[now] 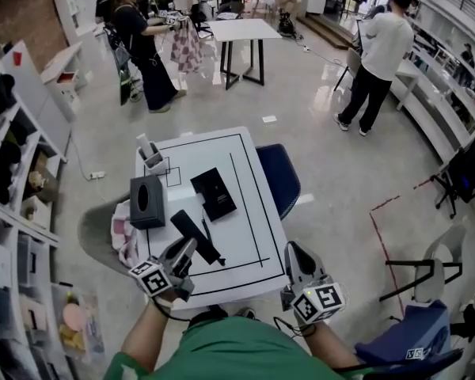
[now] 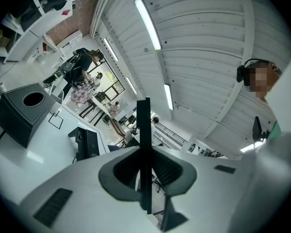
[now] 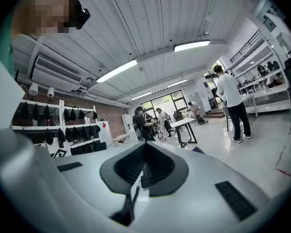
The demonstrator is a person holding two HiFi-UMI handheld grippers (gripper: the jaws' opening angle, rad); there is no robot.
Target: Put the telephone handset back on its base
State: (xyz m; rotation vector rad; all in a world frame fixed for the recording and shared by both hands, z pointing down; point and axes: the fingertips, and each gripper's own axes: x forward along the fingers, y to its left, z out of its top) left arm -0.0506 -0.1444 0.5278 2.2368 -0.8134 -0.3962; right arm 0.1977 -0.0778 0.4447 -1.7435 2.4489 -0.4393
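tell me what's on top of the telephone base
Nothing is on the telephone base; its black top shows bare. The handset is off it, nearer the person, clamped in the left gripper. The table beneath the base is covered.

Bright ceiling strip lights (image 2: 146, 21) glare off the glossy floor (image 1: 301, 101); fisheye-bent edges.

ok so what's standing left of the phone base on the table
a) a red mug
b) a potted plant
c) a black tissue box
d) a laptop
c: the black tissue box, with an oval slot on top, stands at the table's left edge beside the telephone base.
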